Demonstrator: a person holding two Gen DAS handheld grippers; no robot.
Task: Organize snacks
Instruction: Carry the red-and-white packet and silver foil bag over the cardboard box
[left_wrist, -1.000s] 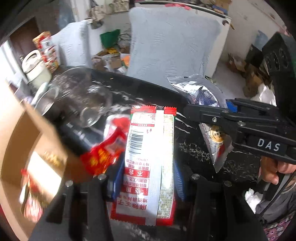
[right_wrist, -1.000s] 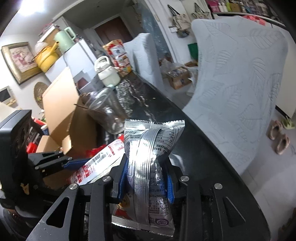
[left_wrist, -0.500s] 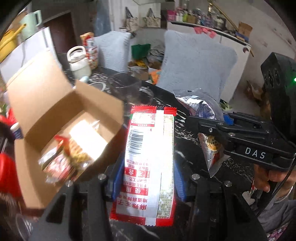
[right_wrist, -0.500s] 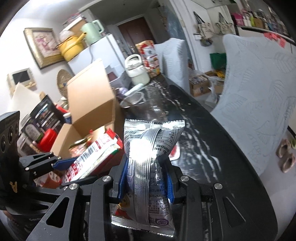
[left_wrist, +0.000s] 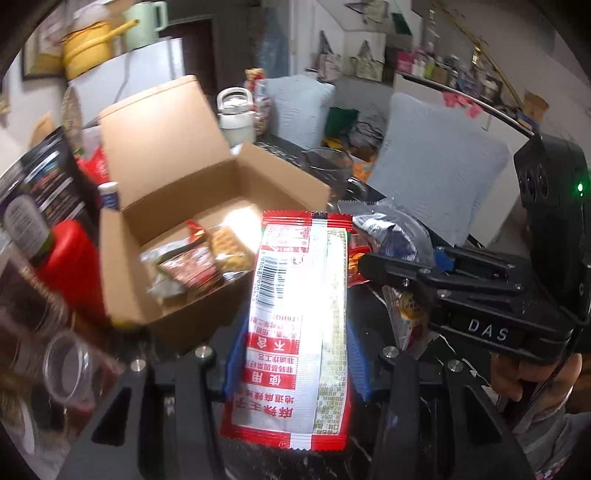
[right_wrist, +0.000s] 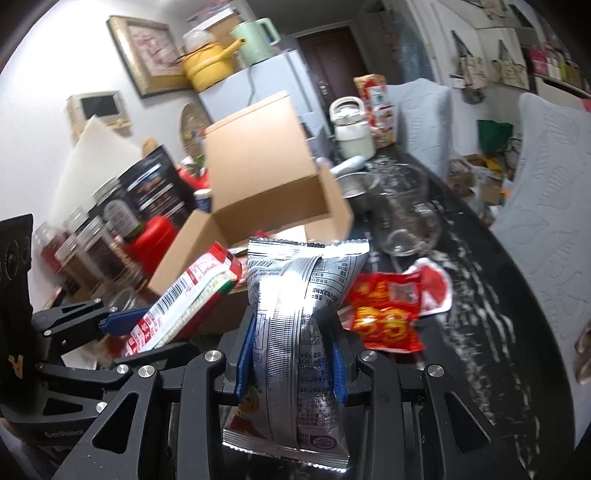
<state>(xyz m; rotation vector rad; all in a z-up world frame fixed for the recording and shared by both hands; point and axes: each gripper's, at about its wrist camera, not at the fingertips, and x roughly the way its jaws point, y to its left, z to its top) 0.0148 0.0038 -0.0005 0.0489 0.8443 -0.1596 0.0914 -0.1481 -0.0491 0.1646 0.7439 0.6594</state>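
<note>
White letters "DAS" stand on the black body of the right gripper (left_wrist: 436, 258), at about four o'clock in the left wrist view. The red-and-white packet (left_wrist: 295, 321) in the left gripper (left_wrist: 291, 354) carries a barcode and large red Chinese characters, upside down — "麻辣王子" can be made out near its lower edge. In the right wrist view, the left gripper's body reads "GenRobot" at eight o'clock — faint. The silver packet (right_wrist: 299, 332) bears fine print too small to read.

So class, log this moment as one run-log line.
left gripper: shut on red-white packet | right gripper: shut on silver packet | cardboard box: open, holds snacks
</note>
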